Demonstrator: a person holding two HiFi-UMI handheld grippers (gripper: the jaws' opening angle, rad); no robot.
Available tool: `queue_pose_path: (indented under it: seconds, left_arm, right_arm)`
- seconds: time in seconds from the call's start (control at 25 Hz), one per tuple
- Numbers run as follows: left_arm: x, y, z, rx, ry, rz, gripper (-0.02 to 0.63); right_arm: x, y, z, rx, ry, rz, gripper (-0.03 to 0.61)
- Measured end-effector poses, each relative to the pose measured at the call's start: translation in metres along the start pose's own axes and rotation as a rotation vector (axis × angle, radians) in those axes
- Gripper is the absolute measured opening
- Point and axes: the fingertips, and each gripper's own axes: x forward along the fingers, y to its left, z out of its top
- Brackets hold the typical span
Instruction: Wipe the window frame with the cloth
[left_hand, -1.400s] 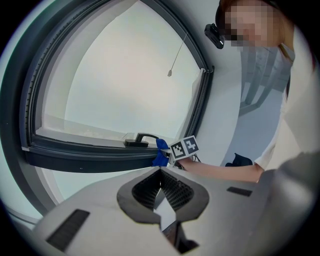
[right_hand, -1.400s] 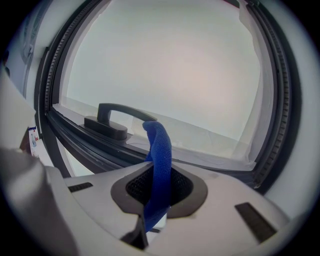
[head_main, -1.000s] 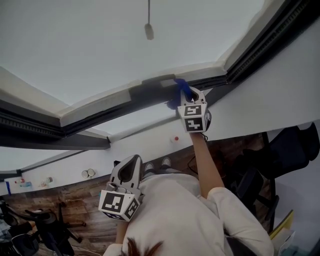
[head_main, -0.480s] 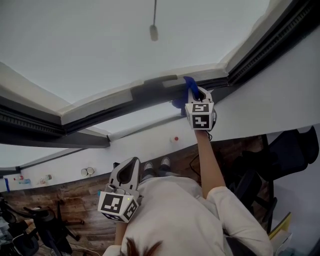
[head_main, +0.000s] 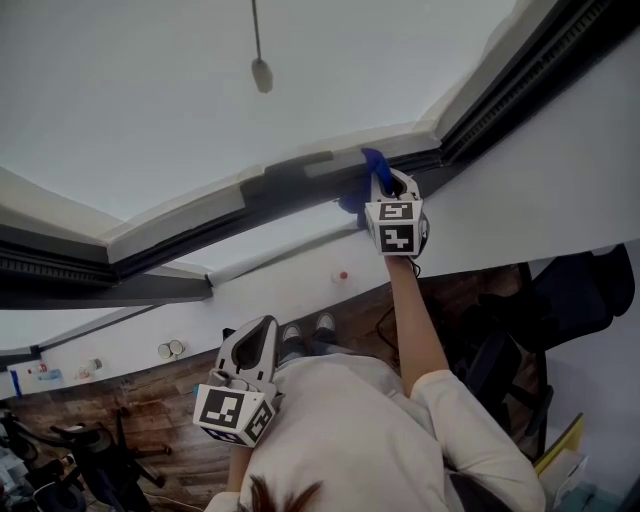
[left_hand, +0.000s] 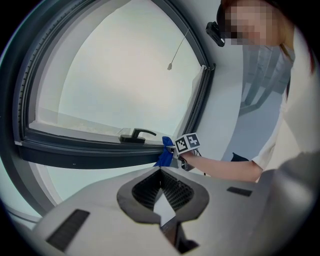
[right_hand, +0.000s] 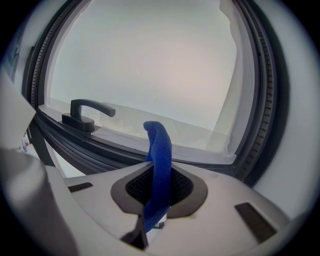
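Up on the dark window frame (head_main: 265, 192), to the right of the handle (right_hand: 84, 114), my right gripper (head_main: 388, 188) has its fingers clamped on the blue cloth (right_hand: 160, 145), so the loose end rubs the frame while I reach high. My left gripper (head_main: 256, 342) hangs low with its fingers together on nothing, since one is enough. The cloth has slid a little farther right since a moment ago, toward the corner.

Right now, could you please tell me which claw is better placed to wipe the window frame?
The right claw: it is shut on the blue cloth and raised at the window frame. The left claw is empty and held low near the person's torso.
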Motion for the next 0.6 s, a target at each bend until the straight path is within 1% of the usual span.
queue_pose_path:
  seconds: [0.6]
  left_arm:
    - [0.015,-0.006,0.001,-0.014,0.002,0.010,0.009]
  right_arm:
    - [0.003,-0.025,-0.004,0.013,-0.019,-0.022,0.048]
